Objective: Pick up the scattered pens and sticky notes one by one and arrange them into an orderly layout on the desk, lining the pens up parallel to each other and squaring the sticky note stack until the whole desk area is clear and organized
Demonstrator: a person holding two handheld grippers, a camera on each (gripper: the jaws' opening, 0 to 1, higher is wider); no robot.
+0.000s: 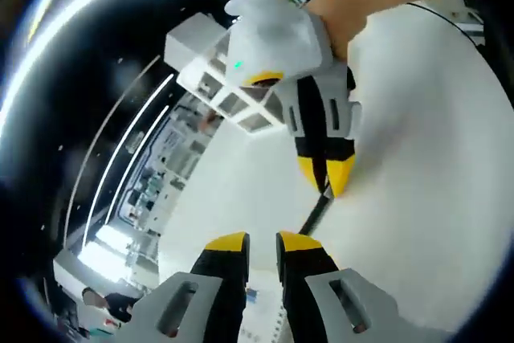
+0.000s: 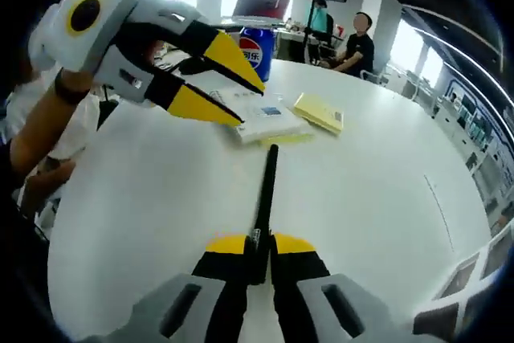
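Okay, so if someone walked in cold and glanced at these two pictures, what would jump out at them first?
Probably the black pen clamped between the right gripper jaws, pointing out over the white desk. Next, the left gripper, hanging open above the desk at upper left in the right gripper view. Beyond the pen's tip lie a yellow sticky note pad, a white packet and a blue Pepsi can.

Desk [image 2: 385, 198] looks like smooth matt white laminate. Pen [image 2: 265, 190] is matt black plastic. Sticky notes [image 2: 319, 112] are plain yellow paper, and the can [image 2: 255, 52] is glossy.
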